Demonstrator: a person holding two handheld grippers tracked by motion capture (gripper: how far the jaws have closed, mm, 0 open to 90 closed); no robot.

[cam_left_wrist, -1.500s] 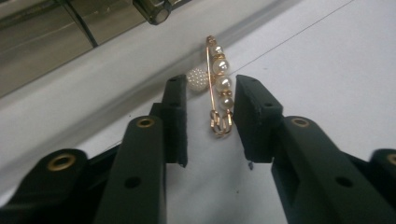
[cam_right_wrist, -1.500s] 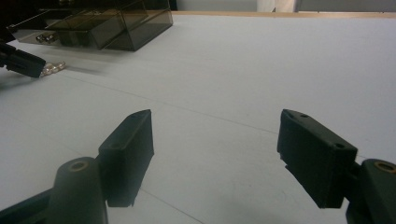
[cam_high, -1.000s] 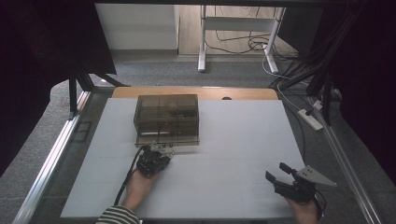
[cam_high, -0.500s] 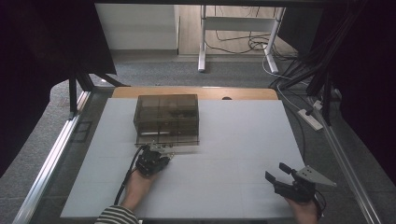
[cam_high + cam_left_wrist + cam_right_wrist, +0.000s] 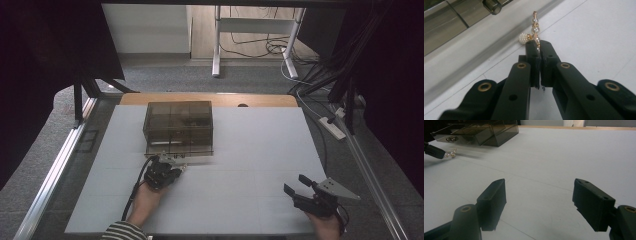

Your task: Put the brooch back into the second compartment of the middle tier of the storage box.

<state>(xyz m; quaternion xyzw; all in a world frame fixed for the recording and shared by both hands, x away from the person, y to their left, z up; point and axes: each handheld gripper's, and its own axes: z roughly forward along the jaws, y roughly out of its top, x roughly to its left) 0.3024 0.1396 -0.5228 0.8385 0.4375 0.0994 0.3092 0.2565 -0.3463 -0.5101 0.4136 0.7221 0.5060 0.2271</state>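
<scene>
Two tongs are on the counter (image 5: 260, 150), and they are doing very different jobs. From the high view, the left tongs (image 5: 176, 165) sit right at the front of the smoky drawer box (image 5: 178, 127), whose bottom drawer looks pulled out a little, likely so the piece can go in or has come out of it (hard to say which). The right tongs (image 5: 296, 186) wait well apart near the front right corner, out of the way.

Over to the left gripper view: the left tongs (image 5: 537, 47) are clamped tight on a gold earring (image 5: 534, 31), pinched by its lower end so the rest stands proud above the tips. It is a slim gold wire strung with small pearly beads, with one round, studded white ball hanging at its left. Just behind it lies the drawer front with its knob (image 5: 492, 5).

Now the right gripper view: the right tongs (image 5: 539, 202) stand wide apart with nothing between them. Far off at the left, the earring (image 5: 451, 154) glints just in front of the box (image 5: 479, 131).
</scene>
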